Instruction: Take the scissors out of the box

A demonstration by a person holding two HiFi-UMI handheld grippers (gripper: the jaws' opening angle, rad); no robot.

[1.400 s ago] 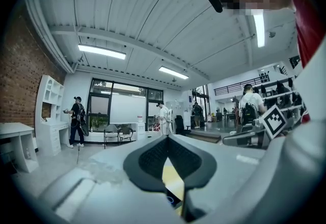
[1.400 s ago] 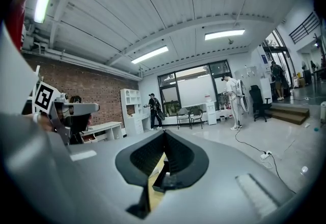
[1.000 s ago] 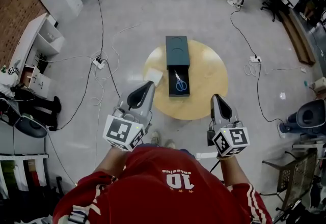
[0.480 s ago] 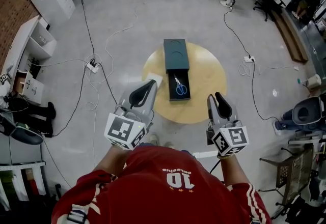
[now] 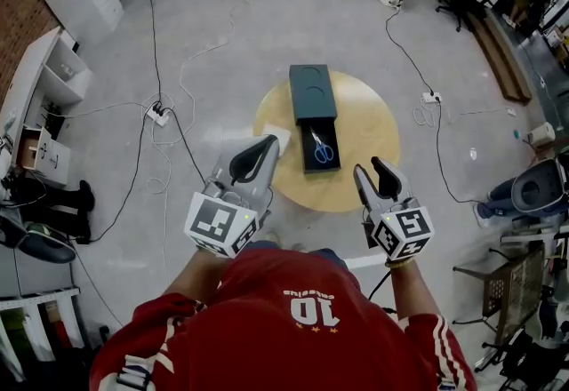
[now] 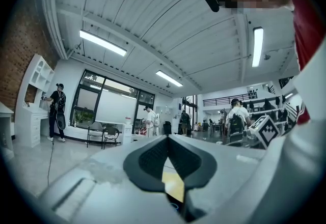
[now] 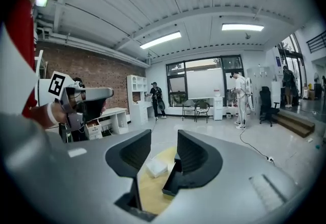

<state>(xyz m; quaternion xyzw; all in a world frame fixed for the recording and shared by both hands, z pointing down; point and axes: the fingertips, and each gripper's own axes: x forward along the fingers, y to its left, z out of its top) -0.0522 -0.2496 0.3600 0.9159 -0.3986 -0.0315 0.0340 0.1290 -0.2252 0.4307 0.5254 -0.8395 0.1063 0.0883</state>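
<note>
Blue-handled scissors lie in the open tray of a dark teal box on a round yellow table. My left gripper hovers over the table's near left edge, short of the tray, its jaws shut with nothing in them. My right gripper hangs over the table's near right edge, also short of the tray. Its jaws are opening, with only air between them. Past them the right gripper view shows the tray's end.
A small white box lies on the table left of the tray, also in the right gripper view. Cables trail over the grey floor around the table. White shelves stand at the left; people stand far off.
My right gripper's jaws have gone from shut to wide apart. Both grippers have come forward toward the table, the right one further over its edge.
</note>
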